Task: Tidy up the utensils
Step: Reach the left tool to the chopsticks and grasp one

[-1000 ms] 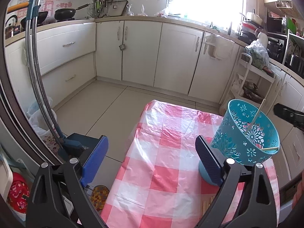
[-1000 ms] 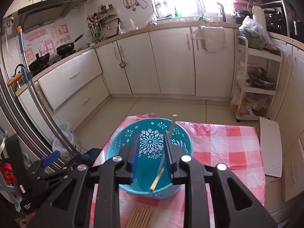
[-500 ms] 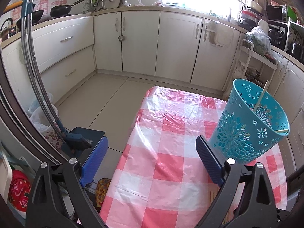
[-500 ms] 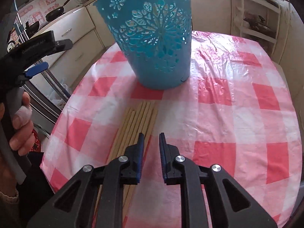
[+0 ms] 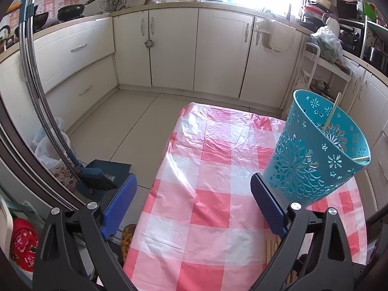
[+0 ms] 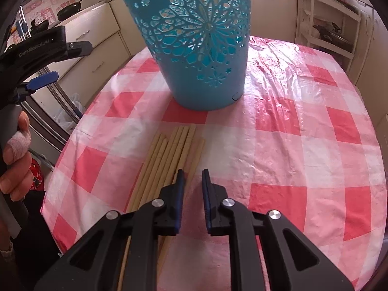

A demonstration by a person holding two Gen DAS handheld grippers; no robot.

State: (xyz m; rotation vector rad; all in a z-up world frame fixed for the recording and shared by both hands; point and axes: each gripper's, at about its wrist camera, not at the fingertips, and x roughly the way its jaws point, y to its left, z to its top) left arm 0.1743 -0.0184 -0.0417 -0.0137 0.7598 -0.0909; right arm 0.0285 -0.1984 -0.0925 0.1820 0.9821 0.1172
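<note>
A teal perforated basket (image 6: 201,48) stands upright on the pink checked table (image 6: 303,150); in the left wrist view (image 5: 315,155) it holds two wooden chopsticks (image 5: 331,115). Several wooden chopsticks (image 6: 169,155) lie side by side on the cloth in front of the basket. My right gripper (image 6: 192,177) is low over their near ends, jaws slightly apart and empty, with the rightmost chopstick running under the gap. My left gripper (image 5: 194,191) is wide open and empty, hovering over the table's left part, its right finger (image 5: 266,206) beside the basket's base.
Kitchen cabinets (image 5: 218,48) run along the far wall. A white shelf trolley (image 5: 322,72) stands at the right. A dustpan and broom (image 5: 97,177) lie on the floor left of the table. The table's left edge (image 5: 155,189) drops to the floor.
My right gripper came down from above the basket to the chopsticks on the cloth and opened its jaws a little. My left gripper shifted slightly; the basket stayed put.
</note>
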